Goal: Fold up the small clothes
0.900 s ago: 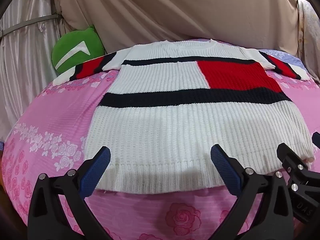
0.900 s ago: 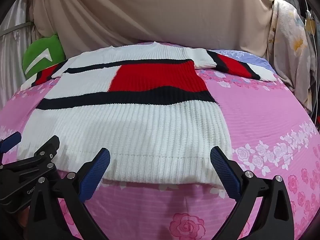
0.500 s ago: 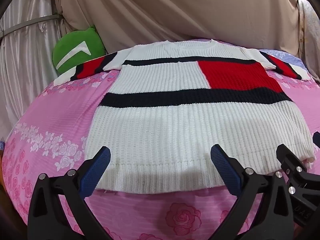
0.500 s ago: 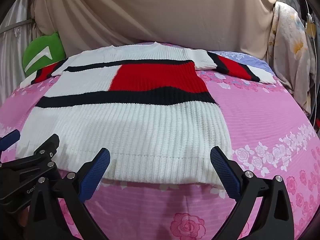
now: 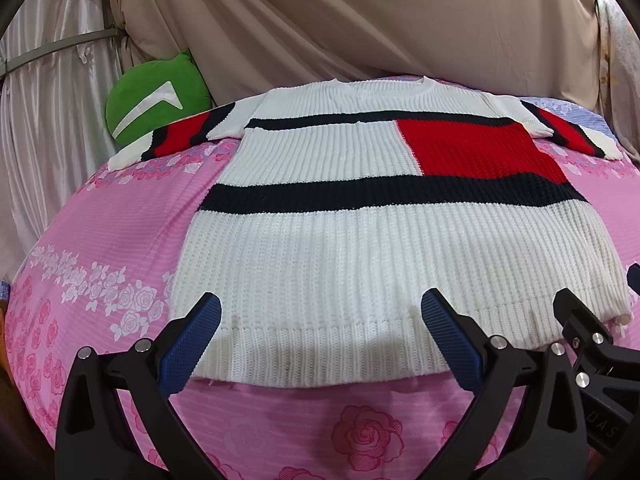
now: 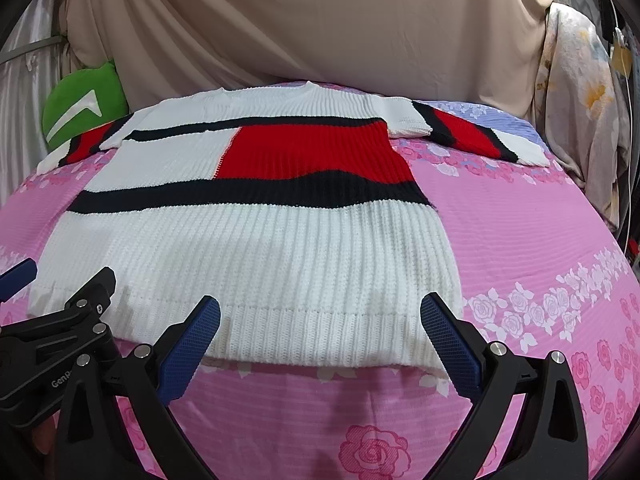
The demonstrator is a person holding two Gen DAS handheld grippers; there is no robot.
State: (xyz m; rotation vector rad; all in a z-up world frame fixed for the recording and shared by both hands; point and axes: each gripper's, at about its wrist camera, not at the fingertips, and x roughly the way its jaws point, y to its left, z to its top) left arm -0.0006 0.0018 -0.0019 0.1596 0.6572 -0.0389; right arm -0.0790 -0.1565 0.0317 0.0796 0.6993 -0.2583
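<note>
White ribbed knit sweater with red block and black stripes, flat on pink rose-print bedsheet. Left gripper and right gripper spread wide over hem, empty.

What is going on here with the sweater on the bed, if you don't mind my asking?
A person is holding a two-finger gripper in each hand over a knit sweater spread flat on a pink floral bedspread, sleeves out to the sides. The left gripper and the right gripper both sit at the sweater's near hem with their jaws wide open and nothing between them. No fold has been made yet. A green cushion sits at the far left.
</note>
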